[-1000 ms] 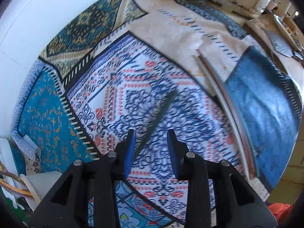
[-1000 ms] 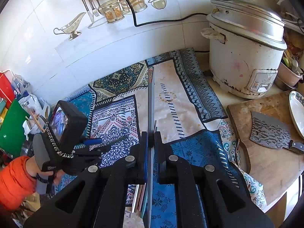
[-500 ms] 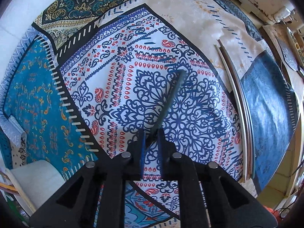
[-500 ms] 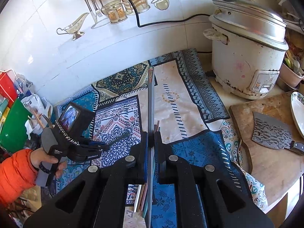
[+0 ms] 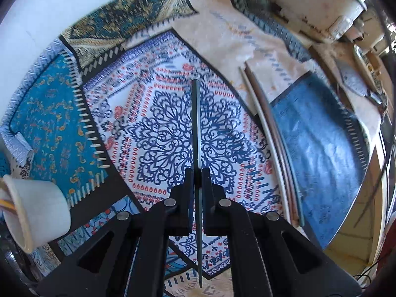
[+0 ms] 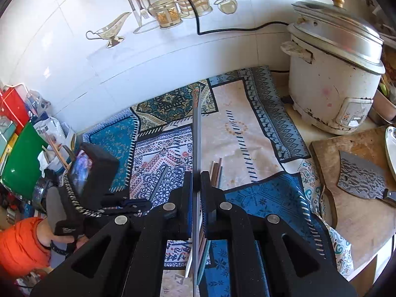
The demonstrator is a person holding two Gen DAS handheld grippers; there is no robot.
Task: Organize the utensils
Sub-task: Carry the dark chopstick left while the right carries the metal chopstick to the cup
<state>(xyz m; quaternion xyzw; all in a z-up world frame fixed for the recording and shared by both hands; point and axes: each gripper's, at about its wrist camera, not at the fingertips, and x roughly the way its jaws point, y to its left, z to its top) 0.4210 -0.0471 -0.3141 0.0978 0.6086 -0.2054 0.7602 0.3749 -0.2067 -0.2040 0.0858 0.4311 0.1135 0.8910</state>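
A dark green chopstick (image 5: 196, 133) is gripped between the closed fingers of the left gripper (image 5: 197, 176) at the centre of the left wrist view, its length running straight up the frame over the blue-and-white medallion panel of a patterned patchwork mat (image 5: 158, 133). In the right half of that view, a bundle of loose chopsticks (image 5: 272, 133) is seen lying on the mat along the border between the medallion panel and a dark blue panel. A white cup (image 5: 37, 212) is visible tipped on its side at the lower left edge.

In the right wrist view, a second grey chopstick (image 6: 197, 136) is clamped by the right gripper (image 6: 196, 179) at frame centre, its decorated tip reaching toward the white tiled wall (image 6: 74, 49) in the upper part of the frame. The ends of the loose chopsticks (image 6: 215, 173) are seen just right of the gripper's fingers. The left gripper (image 6: 138, 204) is shown at lower left, held by a hand in an orange sleeve (image 6: 22, 245). A rice cooker (image 6: 331, 74) is seen at upper right, and a cleaver (image 6: 361, 175) rests on a wooden cutting board (image 6: 358, 222) at the right edge.
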